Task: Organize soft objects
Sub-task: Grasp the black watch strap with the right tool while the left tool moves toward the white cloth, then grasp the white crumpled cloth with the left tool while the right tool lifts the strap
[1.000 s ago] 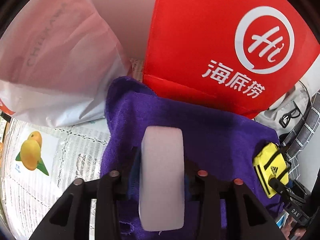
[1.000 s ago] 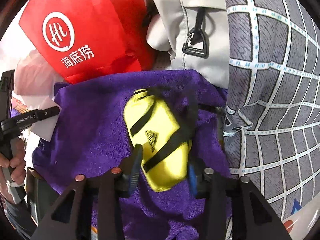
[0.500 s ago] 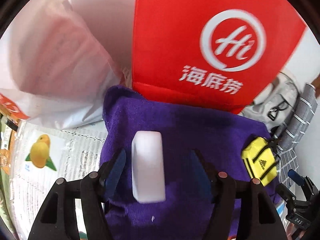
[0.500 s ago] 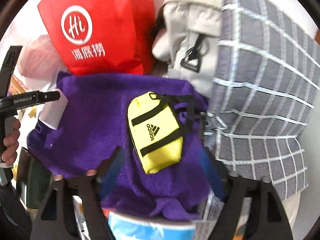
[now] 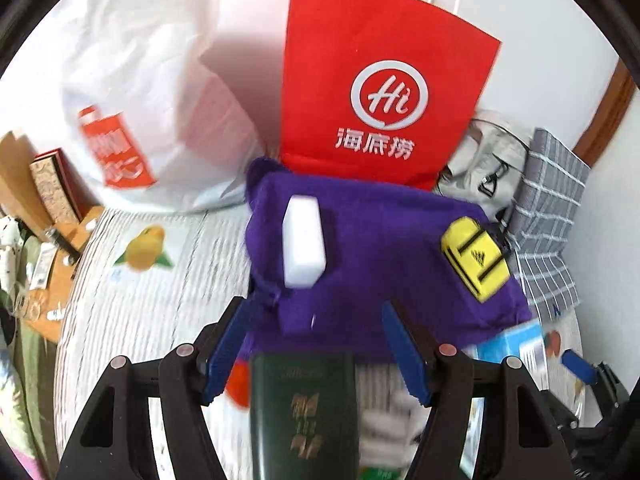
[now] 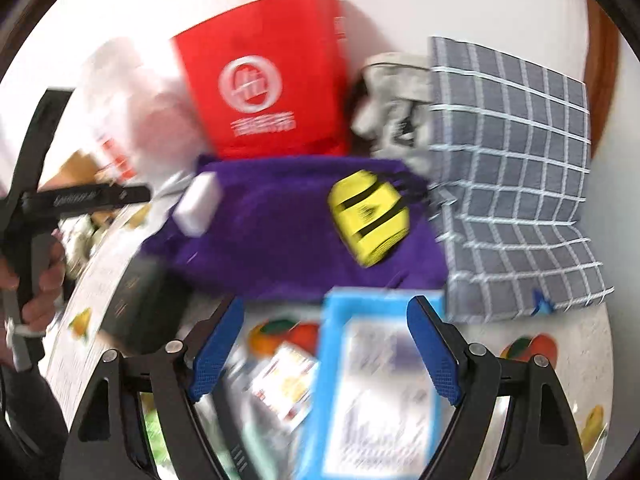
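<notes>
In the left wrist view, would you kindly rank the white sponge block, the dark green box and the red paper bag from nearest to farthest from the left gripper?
1. Dark green box, lying right below the open left gripper.
2. White sponge block, ahead on the purple towel.
3. Red paper bag, standing behind the towel.

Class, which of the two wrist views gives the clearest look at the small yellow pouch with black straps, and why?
The left wrist view. There the yellow pouch is fairly sharp on the purple towel, with its black straps and logo readable. In the right wrist view the pouch is nearer the centre but smeared by motion blur, so its markings are indistinct.
</notes>
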`<action>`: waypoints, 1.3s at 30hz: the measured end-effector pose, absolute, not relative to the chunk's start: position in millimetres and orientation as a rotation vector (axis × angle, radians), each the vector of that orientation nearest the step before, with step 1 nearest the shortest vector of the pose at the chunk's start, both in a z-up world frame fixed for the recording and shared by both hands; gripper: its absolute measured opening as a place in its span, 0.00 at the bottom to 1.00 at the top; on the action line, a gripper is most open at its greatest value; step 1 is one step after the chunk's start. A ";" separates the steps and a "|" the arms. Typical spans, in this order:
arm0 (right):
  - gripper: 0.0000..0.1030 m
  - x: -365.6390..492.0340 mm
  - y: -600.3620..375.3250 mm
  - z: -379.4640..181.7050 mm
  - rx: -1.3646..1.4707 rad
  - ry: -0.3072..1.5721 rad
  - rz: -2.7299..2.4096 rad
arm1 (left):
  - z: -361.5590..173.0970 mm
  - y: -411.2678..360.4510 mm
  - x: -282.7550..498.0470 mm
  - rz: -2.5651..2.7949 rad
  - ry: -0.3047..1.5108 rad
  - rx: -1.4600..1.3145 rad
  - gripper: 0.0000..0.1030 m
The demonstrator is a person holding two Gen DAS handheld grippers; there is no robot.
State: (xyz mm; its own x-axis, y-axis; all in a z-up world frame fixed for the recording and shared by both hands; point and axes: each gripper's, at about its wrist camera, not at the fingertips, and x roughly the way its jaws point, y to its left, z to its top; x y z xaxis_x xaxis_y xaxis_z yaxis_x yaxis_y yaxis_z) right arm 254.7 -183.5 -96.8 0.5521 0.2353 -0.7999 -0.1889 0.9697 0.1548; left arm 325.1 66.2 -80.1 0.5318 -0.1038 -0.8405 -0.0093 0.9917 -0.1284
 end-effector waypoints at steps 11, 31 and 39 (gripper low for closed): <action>0.64 166.9 -141.8 -136.2 -0.008 1.014 0.353 | -91.1 81.4 234.5 -0.032 1.025 -0.125 0.65; 0.24 179.2 -120.7 -186.8 -0.113 1.072 0.348 | -126.7 79.6 196.4 -0.071 1.070 -0.119 0.65; 0.20 158.6 -139.6 -160.2 -0.026 1.027 0.366 | -131.1 72.5 186.8 -0.081 1.084 -0.107 0.65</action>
State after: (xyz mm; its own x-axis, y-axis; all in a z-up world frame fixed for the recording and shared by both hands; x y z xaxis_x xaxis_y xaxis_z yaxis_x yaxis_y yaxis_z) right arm 158.6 -139.6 -160.2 0.4624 0.2853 -0.8395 -0.3099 0.9391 0.1485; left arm 186.8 72.5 -131.1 0.4658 -0.1183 -0.8770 0.0131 0.9918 -0.1268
